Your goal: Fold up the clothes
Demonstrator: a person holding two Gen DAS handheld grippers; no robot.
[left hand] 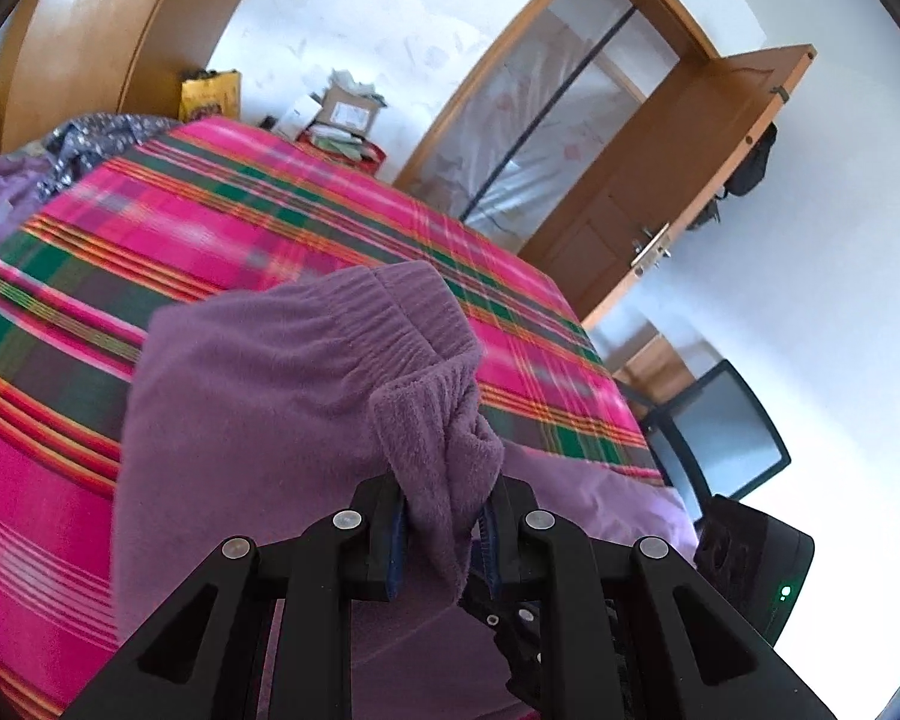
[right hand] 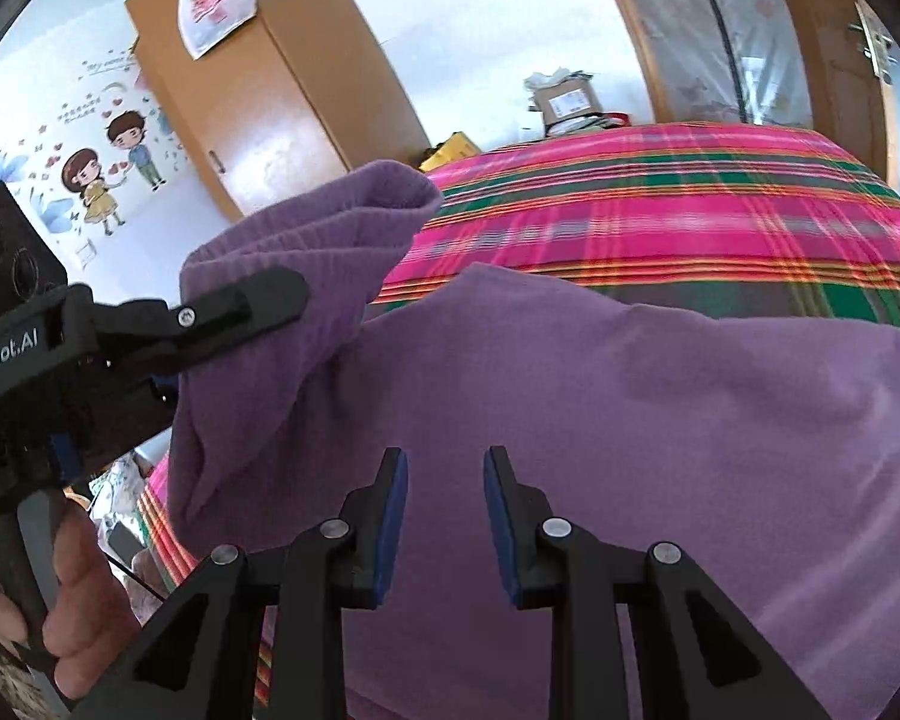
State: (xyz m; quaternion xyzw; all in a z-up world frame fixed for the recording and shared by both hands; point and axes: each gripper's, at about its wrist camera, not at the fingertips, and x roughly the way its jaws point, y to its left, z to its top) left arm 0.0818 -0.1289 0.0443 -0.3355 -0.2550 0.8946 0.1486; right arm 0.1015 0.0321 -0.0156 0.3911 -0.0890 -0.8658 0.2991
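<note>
One purple fleece garment (right hand: 660, 420) lies spread over the bed's pink plaid blanket (left hand: 330, 228), with its gathered elastic band (left hand: 390, 324) lifted off the surface. The left tongs (left hand: 444, 534) are clenched on a bunched fold of that fleece just below the band, so the raised part hangs from one small pinch. The right tongs (right hand: 444, 516) hover released over the flat body of the garment, their blue pads apart and nothing between them.

The main risk is the pinch itself: thick, fluffy pile gripped at a narrow tuck could creep out if the lifted end is carried far or pulled against the weight of the rest. With only one point held, the raised end could also twist or droop and land skewed. Dragging could ruck the blanket beneath. More purple and patterned clothes (left hand: 48, 162) sit piled at the bed's far corner, well apart.
</note>
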